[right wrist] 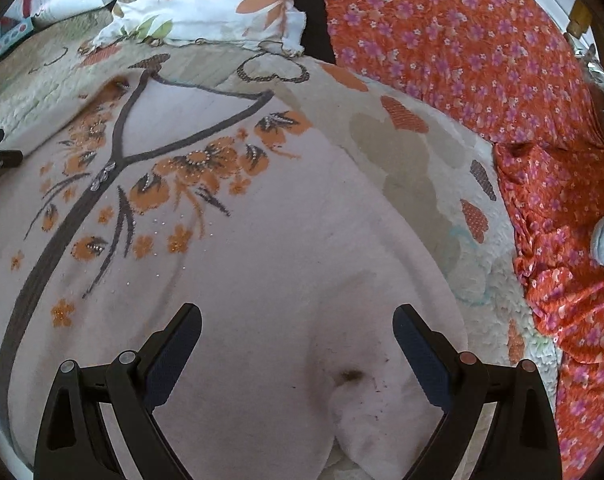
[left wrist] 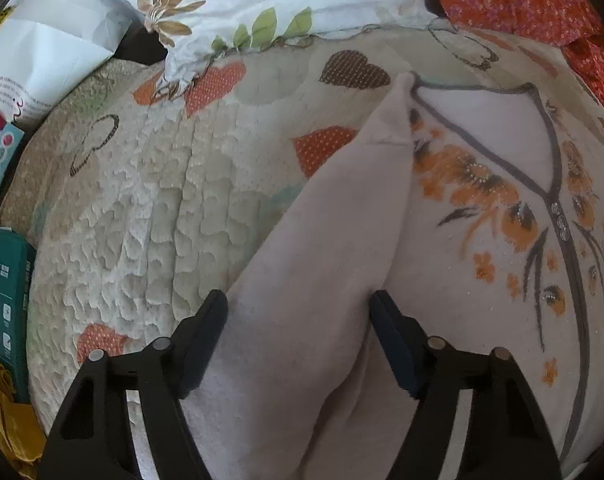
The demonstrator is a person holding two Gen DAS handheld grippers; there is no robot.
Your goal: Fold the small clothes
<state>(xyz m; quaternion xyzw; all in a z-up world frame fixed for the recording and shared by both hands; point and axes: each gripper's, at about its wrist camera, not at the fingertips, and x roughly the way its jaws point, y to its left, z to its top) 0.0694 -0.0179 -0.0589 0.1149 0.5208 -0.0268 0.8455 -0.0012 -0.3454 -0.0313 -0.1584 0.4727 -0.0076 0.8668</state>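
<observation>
A pale pink top (left wrist: 473,216) lies spread flat, front up, on the bed. It has a grey-edged V neckline (right wrist: 190,98) at the far end, a grey band running from the V toward the near edge with a few clear buttons just below the V, and orange flowers with dark leaves and small sparkles on both sides of the band. Its left sleeve (left wrist: 341,208) lies folded in along the body, cuff pointing far, while the right side is plain and slightly puckered near the hem, with a small dark mark (right wrist: 351,376).
</observation>
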